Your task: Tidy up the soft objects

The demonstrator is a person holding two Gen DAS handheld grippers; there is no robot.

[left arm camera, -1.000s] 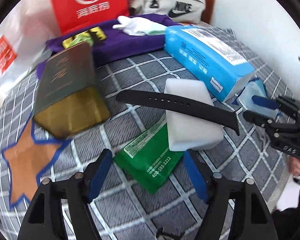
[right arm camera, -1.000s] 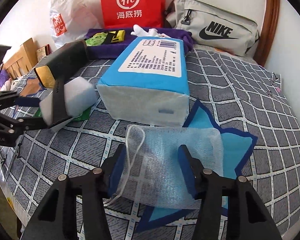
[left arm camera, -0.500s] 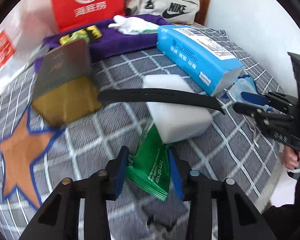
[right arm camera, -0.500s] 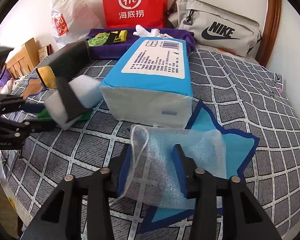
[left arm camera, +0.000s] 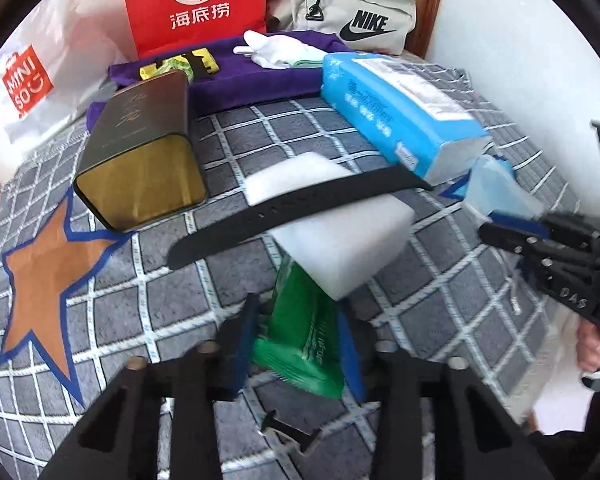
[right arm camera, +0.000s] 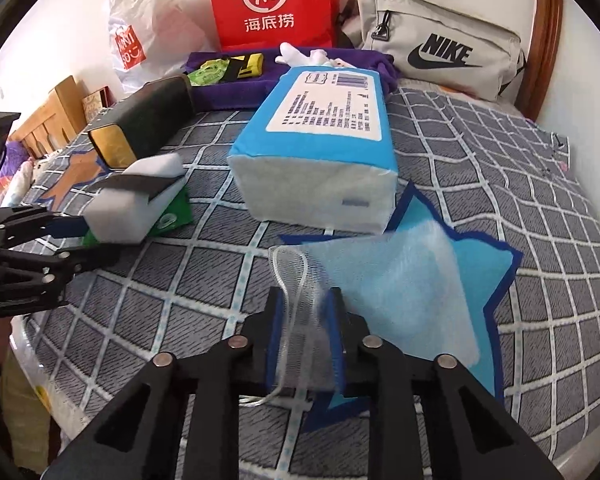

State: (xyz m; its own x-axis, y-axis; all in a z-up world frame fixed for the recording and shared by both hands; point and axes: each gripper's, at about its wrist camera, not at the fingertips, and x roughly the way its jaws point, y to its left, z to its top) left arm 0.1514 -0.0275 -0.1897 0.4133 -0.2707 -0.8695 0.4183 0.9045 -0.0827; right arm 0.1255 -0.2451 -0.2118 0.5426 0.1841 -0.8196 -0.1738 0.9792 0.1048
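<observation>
My left gripper is closing on a green packet; its blue pads squeeze the packet's sides and it stands on edge. The packet's far end lies under a white sponge block with a black strap across it. My right gripper is closing on the near edge of a pale blue mesh bag, which bunches between the pads. The bag lies on a blue star mat. The right wrist view shows the left gripper at the packet. The left wrist view shows the right gripper at the bag.
A blue tissue pack lies behind the mesh bag. A dark tin lies beside an orange star mat. At the back are a purple cloth, a red bag, a grey Nike pouch and a white plastic bag.
The left jaws have narrowed from wide open onto the green packet, tipping it up on edge. The right jaws have narrowed onto the mesh bag, gathering its edge.
</observation>
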